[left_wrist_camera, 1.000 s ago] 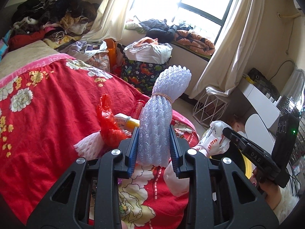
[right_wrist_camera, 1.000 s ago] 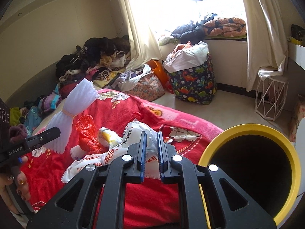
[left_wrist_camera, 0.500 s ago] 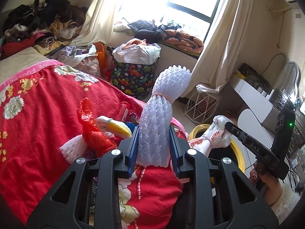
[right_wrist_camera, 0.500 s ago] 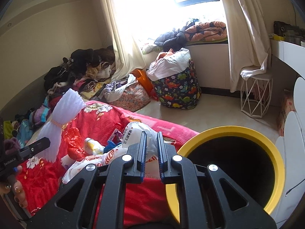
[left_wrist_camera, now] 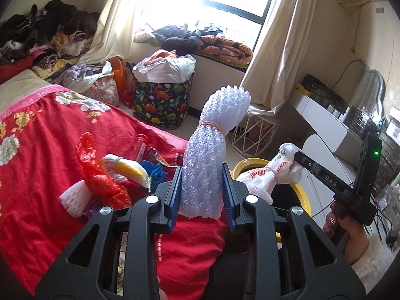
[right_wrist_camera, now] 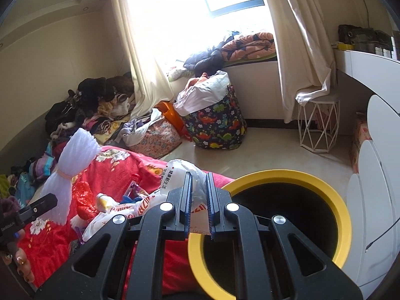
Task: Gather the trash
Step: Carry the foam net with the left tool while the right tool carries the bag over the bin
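White letters "DAS" mark the black arm of the right claw [left_wrist_camera: 297, 160]. Beside it, the white plastic bag [right_wrist_camera: 175, 175] it grips carries Chinese characters reading "健康新生活"; its red lettering is illegible.

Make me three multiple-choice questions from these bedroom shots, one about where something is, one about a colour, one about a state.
1. Where is the red plastic bag?
A. on the red bedspread
B. in the bin
C. on the windowsill

2. What colour is the bin's rim?
A. blue
B. yellow
C. green

3. What is the left tool doing?
A. hanging open and empty
B. gripping a foam net bundle
C. pinching a curtain

Answers:
1 A, it lies among the litter on the bedspread.
2 B, a yellow ring surrounds the dark opening.
3 B, its pads squeeze the foam net bundle.
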`<state>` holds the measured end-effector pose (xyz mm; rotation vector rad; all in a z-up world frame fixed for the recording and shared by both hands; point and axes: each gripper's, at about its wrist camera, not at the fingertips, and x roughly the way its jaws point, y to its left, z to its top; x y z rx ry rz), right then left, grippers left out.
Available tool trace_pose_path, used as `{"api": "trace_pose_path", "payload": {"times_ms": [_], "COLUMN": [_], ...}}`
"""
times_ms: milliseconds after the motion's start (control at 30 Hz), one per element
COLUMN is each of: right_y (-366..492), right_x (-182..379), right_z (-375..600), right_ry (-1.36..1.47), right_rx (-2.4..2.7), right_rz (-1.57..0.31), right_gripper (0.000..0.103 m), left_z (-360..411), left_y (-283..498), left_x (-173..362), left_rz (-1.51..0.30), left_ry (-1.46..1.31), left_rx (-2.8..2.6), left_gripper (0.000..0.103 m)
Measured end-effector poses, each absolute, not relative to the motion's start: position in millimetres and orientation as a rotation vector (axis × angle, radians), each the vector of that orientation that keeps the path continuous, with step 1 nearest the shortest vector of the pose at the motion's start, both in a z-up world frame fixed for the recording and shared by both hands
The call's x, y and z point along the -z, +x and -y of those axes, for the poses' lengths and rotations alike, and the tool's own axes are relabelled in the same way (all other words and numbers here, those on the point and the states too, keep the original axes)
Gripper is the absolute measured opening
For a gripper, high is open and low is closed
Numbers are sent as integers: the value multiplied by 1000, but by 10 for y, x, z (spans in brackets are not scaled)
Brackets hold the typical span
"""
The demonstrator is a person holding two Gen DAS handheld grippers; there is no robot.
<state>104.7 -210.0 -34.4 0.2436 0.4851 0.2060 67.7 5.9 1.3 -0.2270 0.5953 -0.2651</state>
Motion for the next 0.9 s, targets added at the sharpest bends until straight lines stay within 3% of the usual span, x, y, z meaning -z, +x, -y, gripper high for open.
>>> {"api": "trace_pose_path", "payload": {"times_ms": [900], "right_y": [978], "right_x": [470], "right_z": [2859], "right_ry": [324], "right_rx": [-1], "right_rz": [-475], "right_gripper": [11], "left_z": [476], "left_y": [815], "left_x": [93], "left_rz": [-638], "left_ry": [-176], "left_rx": [377], "left_gripper": [23]}}
